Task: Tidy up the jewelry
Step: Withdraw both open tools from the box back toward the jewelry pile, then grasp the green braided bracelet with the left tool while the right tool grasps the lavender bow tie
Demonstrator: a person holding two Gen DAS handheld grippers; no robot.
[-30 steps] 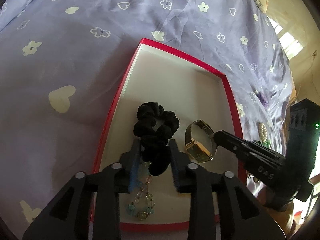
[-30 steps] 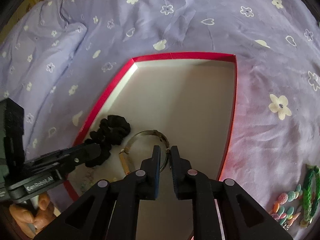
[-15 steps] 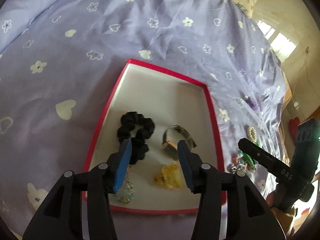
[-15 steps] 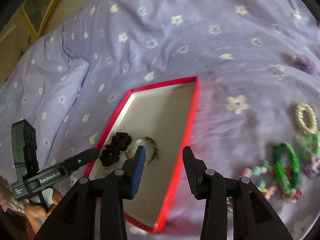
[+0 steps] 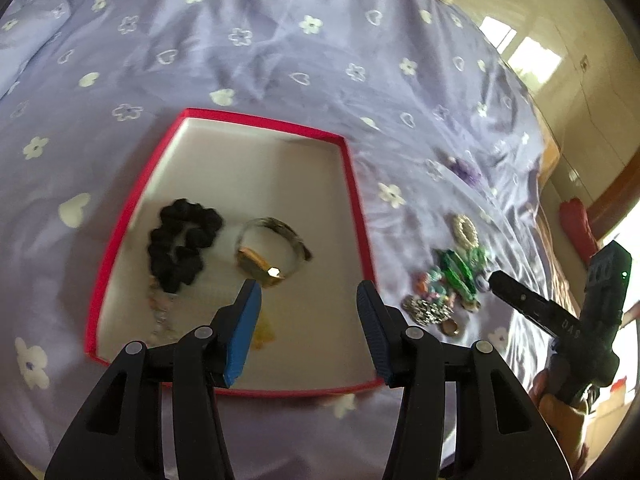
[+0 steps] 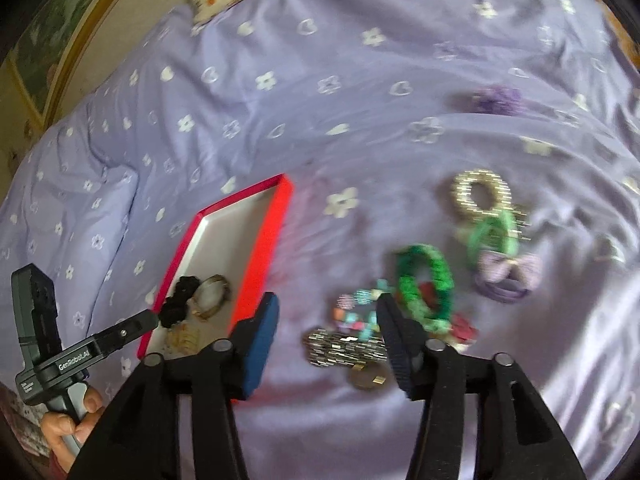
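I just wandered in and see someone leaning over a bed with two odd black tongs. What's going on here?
A person is sorting jewelry into a red box on the purple bedspread, using a handheld gripper in each hand. A black scrunchie and a gold watch already lie inside. The left gripper hangs open and empty over the box. The right gripper, jaws opening and empty, points at the loose pile of bracelets beside it.

Bedroom: floral purple bedsheet (image 5: 280,52)
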